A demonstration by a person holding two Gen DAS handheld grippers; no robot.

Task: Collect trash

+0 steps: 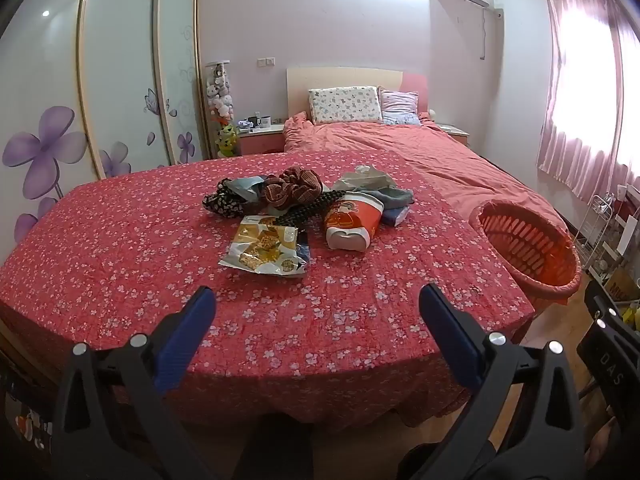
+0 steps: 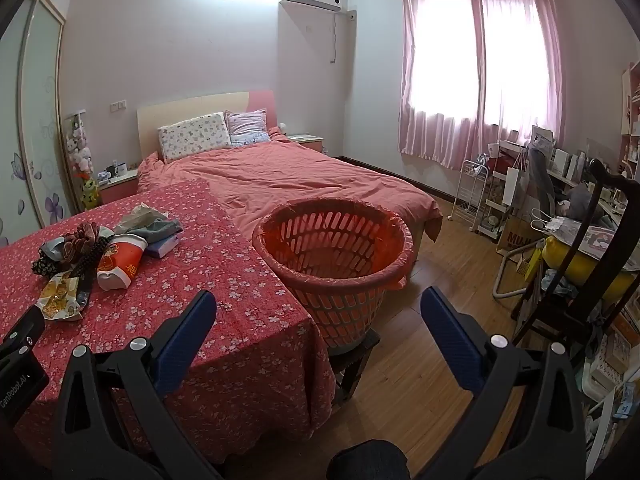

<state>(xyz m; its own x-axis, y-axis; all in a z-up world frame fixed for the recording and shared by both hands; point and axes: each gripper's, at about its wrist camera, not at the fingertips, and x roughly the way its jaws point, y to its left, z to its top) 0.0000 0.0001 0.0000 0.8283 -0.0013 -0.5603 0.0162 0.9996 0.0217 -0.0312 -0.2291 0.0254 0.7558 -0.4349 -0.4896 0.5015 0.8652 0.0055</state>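
A heap of items lies mid-table on the red flowered cloth (image 1: 120, 248): a shiny snack wrapper (image 1: 266, 250), a red paper cup (image 1: 354, 222) on its side, scrunchies (image 1: 294, 190), crumpled tissue (image 1: 366, 174) and grey fabric. An orange basket (image 1: 528, 248) lined with an orange bag stands at the table's right edge, empty inside. My left gripper (image 1: 316, 300) hovers open over the table's near edge, short of the wrapper. My right gripper (image 2: 318, 304) hangs open in front of the basket (image 2: 334, 248), nothing between its fingers. The heap shows at left, with the cup (image 2: 120, 262) and wrapper (image 2: 60, 298).
A bed (image 2: 288, 184) with a salmon cover lies behind the table. The basket rests on a dark stool (image 2: 354, 360) on the wooden floor. A dark chair (image 2: 576, 280), a white rack (image 2: 474, 196) and cluttered shelves crowd the right side. A wardrobe (image 1: 120, 72) stands at left.
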